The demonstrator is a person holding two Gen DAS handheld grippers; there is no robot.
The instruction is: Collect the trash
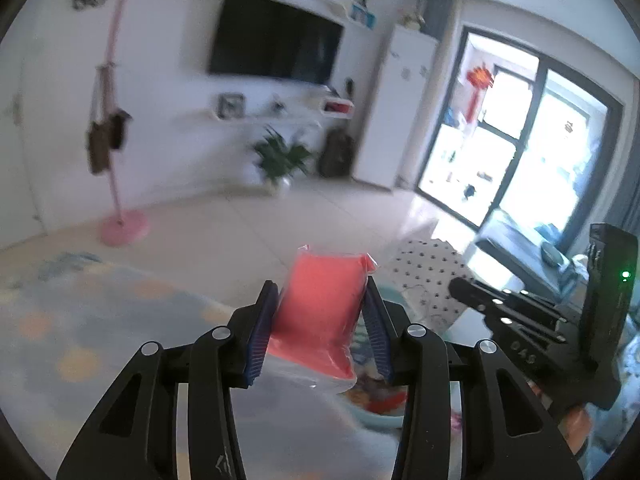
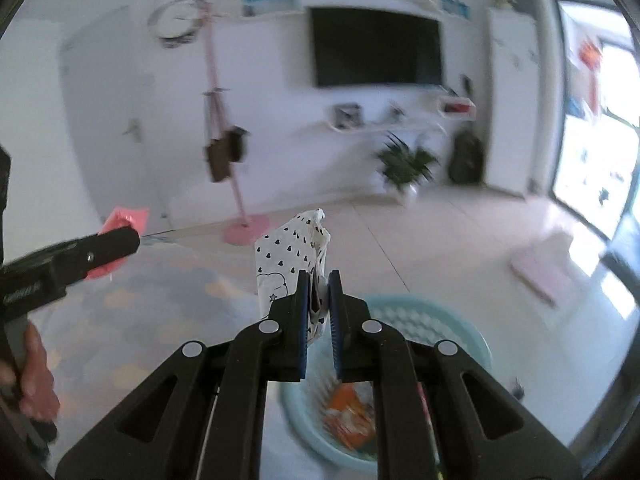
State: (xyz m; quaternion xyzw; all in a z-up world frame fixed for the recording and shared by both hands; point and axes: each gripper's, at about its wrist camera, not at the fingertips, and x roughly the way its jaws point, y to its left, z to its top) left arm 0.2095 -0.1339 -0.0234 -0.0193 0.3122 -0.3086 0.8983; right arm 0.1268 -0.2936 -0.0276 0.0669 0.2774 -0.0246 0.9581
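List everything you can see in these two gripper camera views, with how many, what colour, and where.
red packet: 1, red in clear wrap, clamped in left gripper
patterned bag: 1, white with black hearts, clamped in right gripper
basket: 1, light teal, on floor below right gripper, orange wrappers inside
rug: 1, pale blue with orange spots, floor at left
television: 1, black, on wall
coat stand: 1, pink, brown bags hanging on it
plant: 1, green, under the shelf
glass doors: dark frame, right
left gripper: black, blue pads
right gripper: black, blue pads
hand: 1, left edge of right view
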